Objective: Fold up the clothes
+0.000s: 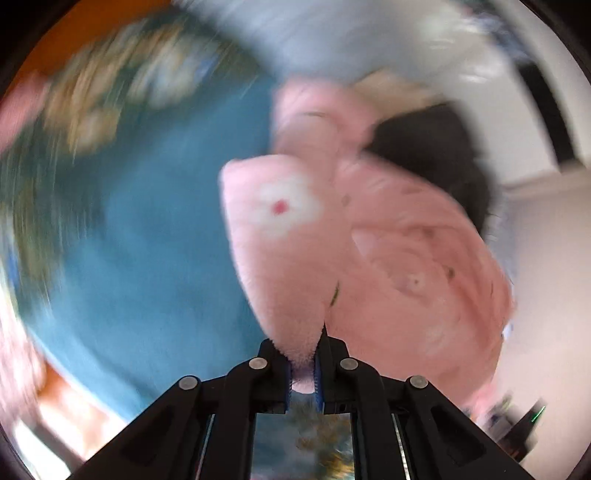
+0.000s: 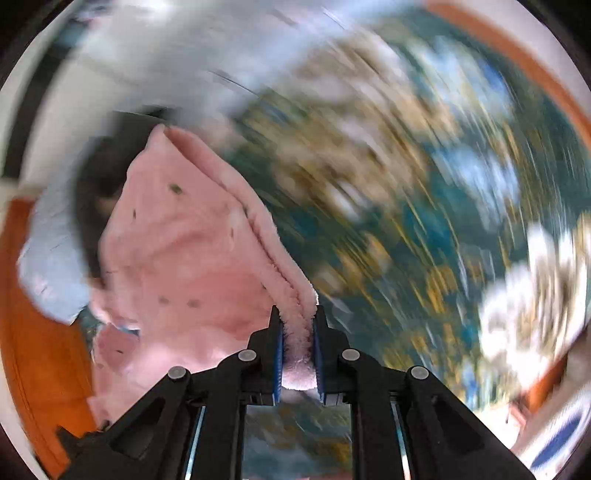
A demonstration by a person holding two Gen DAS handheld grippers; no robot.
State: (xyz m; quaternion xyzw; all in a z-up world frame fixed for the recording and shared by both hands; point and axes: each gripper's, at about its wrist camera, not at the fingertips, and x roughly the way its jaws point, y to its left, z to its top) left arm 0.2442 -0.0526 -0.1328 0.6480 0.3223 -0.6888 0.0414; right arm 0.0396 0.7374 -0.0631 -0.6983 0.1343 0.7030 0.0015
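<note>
A fluffy pink garment (image 1: 388,236) with a white flower patch and small dark dots hangs in front of the left wrist camera. My left gripper (image 1: 303,354) is shut on a fuzzy pink edge of it. In the right wrist view the same pink garment (image 2: 177,251) drapes down to the left, with a folded edge running up from the fingers. My right gripper (image 2: 298,332) is shut on that folded edge. Both views are blurred by motion. Something dark (image 1: 436,147) lies behind the garment; what it is I cannot tell.
Below lies a teal bedspread (image 1: 155,240) with a blurred floral print (image 2: 388,177). Light blue cloth (image 2: 51,266) lies at the left of the right wrist view and also light blue cloth (image 1: 314,33) at the top of the left. An orange surface (image 2: 40,369) borders the bedspread.
</note>
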